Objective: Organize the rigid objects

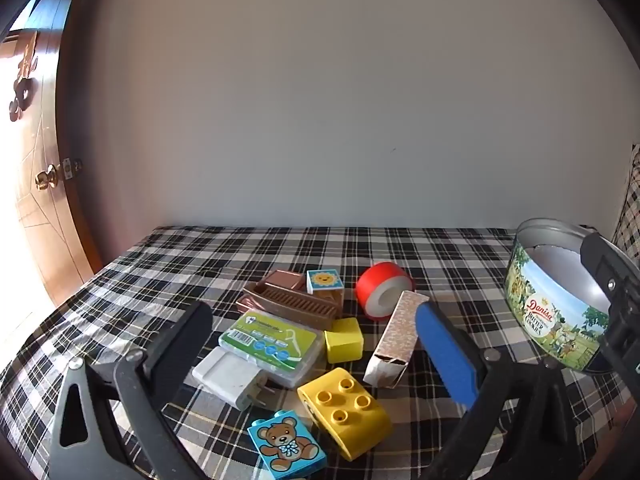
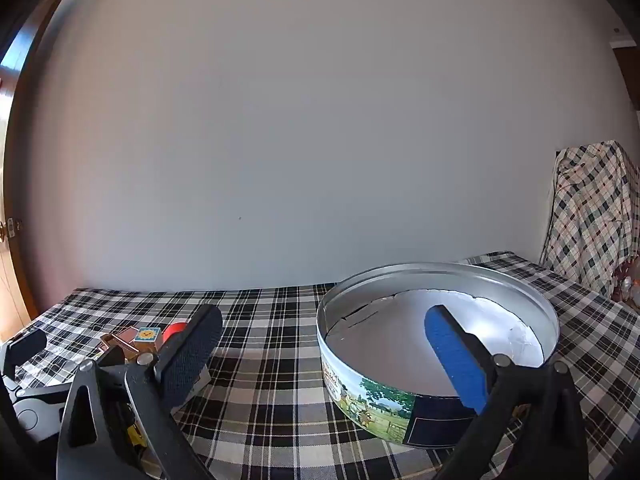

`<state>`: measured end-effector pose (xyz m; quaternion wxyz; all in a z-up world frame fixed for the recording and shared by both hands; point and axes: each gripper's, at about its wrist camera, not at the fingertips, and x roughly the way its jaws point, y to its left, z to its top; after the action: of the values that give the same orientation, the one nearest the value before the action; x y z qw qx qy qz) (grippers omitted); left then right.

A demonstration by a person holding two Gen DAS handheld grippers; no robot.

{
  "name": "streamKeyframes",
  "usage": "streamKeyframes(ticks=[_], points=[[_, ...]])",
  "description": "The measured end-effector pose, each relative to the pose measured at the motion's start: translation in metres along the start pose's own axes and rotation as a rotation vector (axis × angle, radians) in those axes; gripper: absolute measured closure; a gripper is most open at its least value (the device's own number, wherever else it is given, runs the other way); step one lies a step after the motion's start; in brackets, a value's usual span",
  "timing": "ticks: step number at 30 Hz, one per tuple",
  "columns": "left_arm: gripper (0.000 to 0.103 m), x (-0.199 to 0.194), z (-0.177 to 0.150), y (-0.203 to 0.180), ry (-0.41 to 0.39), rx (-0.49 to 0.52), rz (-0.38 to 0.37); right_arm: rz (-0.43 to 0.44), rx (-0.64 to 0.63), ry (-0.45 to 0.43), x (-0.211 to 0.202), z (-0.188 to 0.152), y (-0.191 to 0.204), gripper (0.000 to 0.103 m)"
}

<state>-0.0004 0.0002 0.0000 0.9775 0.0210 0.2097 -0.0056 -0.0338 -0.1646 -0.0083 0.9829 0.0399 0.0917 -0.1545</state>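
Note:
A pile of small objects lies on the plaid cloth: a yellow studded brick [image 1: 345, 410], a teddy-bear brick [image 1: 286, 446], a white charger [image 1: 230, 376], a floss-pick box [image 1: 272, 346], a yellow cube [image 1: 344, 339], a glittery carton [image 1: 396, 340], a red tape roll [image 1: 382, 290], a brown toy piece [image 1: 288, 300] and a sun tile [image 1: 324, 280]. My left gripper [image 1: 316, 344] is open above the pile and holds nothing. The open cookie tin [image 2: 400, 392] stands at the right, with nothing inside. My right gripper [image 2: 324, 344] is open, its blue fingertip [image 2: 452, 352] over the tin's rim.
The plaid cloth [image 1: 200, 256] covers the surface up to a plain wall. A wooden door with a brass knob [image 1: 46, 178] is at the far left. A plaid-draped object [image 2: 592, 216] stands at the right. The other gripper's body shows at the tin [image 1: 612, 300].

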Motion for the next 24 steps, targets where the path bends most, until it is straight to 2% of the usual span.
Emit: streamKeyframes(ticks=[5,13,24], points=[[0.0,0.0,0.0,0.0,0.009,-0.001,0.016,-0.011,-0.02,0.005,-0.001,0.0,0.001,0.0],[0.0,0.018,-0.001,0.002,0.096,-0.007,-0.004,-0.018,0.019,0.007,0.0,0.002,-0.002,0.0],[0.0,0.011,-0.004,0.001,0.092,-0.019,-0.008,-0.014,0.012,-0.004,0.003,-0.002,-0.002,0.001]])
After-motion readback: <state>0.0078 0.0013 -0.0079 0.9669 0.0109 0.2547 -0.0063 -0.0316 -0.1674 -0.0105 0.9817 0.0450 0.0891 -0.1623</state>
